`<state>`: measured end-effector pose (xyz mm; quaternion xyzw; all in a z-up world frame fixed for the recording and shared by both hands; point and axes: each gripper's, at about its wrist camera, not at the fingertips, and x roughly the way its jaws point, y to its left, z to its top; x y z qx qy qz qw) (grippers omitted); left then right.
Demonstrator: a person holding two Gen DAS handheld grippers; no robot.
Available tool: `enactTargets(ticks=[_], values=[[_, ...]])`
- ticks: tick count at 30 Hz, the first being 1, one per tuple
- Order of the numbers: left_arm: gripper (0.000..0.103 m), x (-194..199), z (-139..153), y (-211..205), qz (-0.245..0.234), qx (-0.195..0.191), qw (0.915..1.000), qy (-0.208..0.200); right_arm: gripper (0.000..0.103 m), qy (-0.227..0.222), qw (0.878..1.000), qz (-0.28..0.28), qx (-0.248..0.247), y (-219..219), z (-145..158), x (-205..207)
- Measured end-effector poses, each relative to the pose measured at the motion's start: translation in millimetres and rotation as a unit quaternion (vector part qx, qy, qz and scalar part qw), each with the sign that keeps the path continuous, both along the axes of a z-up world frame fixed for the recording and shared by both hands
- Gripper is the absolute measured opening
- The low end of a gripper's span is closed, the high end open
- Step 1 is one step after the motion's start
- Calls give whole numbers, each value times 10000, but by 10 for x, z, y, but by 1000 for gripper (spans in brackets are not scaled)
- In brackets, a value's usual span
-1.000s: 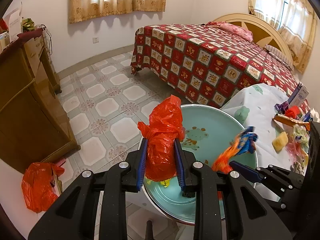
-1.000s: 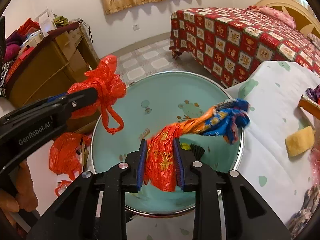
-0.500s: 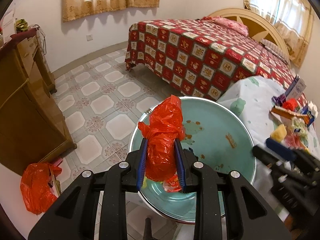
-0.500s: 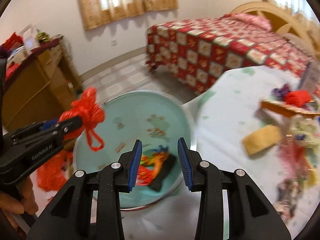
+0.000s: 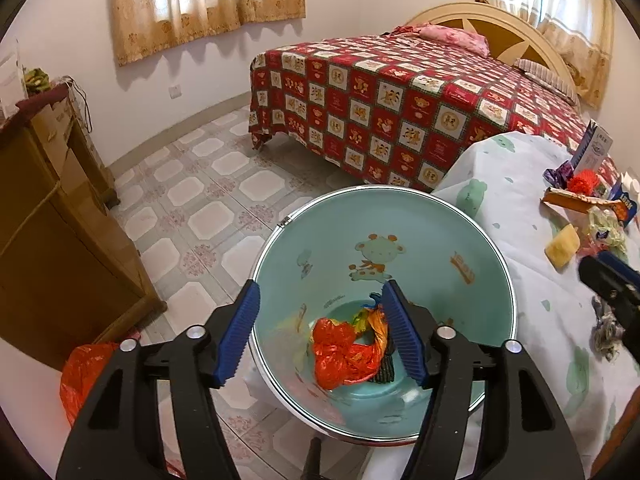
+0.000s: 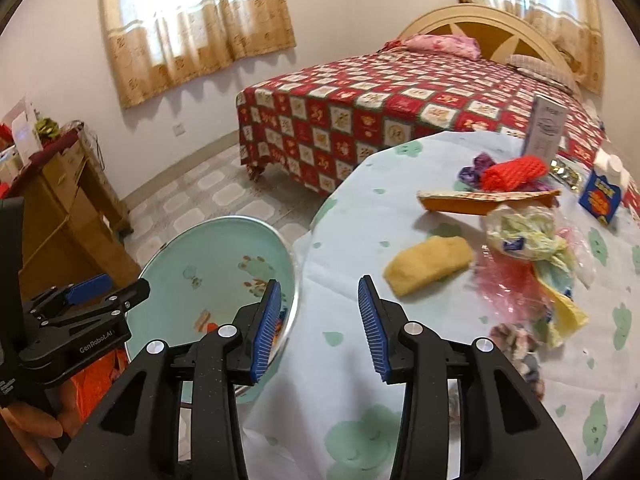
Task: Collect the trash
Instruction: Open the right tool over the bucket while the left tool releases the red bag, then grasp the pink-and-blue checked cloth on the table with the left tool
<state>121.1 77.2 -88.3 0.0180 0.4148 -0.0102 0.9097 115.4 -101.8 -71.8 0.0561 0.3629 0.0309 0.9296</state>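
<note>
Left gripper (image 5: 320,332) hangs over the basin (image 5: 460,232), jaws opening, blue pads wide apart and gripping nothing. Down in the bottom of the basin lies the red bag (image 5: 340,354), crumpled, with an orange-and-blue wrapper (image 5: 378,324) touching it on the right and something dark (image 5: 384,368) just beside that. The basin stands off the table's left edge, over the tiled floor (image 5: 200,200).

Over to the right gripper (image 6: 320,320): jaws opening too, nothing between the pads. It sits above the left edge of the table (image 6: 360,208), its left pad over the basin's rim, its right pad over the cloth.

Plenty of trash on that tabletop. A yellow sponge (image 6: 430,266) lies nearest the gripper, toward the middle. Behind it, an orange packet (image 6: 480,202), a red mesh roll (image 6: 514,174) and a purple scrap (image 6: 476,168). To the right of the sponge, a pale crumpled bag (image 6: 520,236) touches pink film (image 6: 508,288) and a yellow wrapper (image 6: 568,312). A white box (image 6: 546,130) and a blue carton (image 6: 604,196) stand upright at the far right edge.

On the floor, another red bag (image 5: 84,372) sits by the wooden cabinet (image 5: 52,248).
</note>
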Motion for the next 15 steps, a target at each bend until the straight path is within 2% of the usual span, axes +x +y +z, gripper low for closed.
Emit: enactTargets(ticks=[5,7,12,15], values=[[67,-35,58,-73,-19,121,9998,-135,52,-147,9997,-196,5,-144,57,-124],[72,-58,97,-121,-31,199,9996,-222,62,-185,9994,-282,-13,-202,73,-179],[82,-134,190,-289,-128,311,9984,-444,74,-299,9979,-570,-27,-448,115,-314],[83,-182,190,-404,-250,356,9979,-474,75,-335,9968,-725,-54,-584,128,-404]])
